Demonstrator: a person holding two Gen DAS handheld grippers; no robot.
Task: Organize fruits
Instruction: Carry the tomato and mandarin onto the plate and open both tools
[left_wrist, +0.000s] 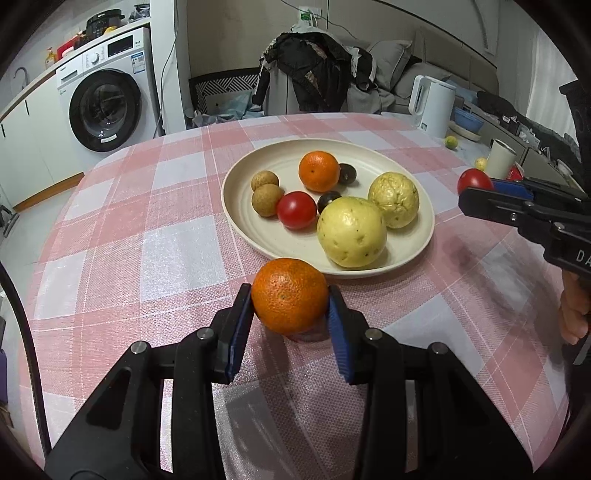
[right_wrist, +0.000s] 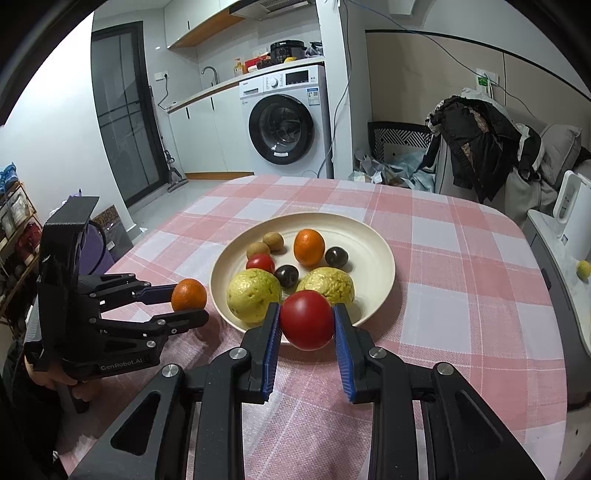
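left fingers (left_wrist: 243, 314) clamp one orange (left_wrist: 290, 301); right fingers (right_wrist: 271, 332) clamp one tomato (right_wrist: 307, 319)

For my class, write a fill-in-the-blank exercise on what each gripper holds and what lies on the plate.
1. The left gripper holds an ____.
2. The right gripper holds a red ____.
3. The number of large yellow fruits on the plate is ____.
4. The tablecloth is checked white and ____.

Missing words: orange; tomato; two; pink
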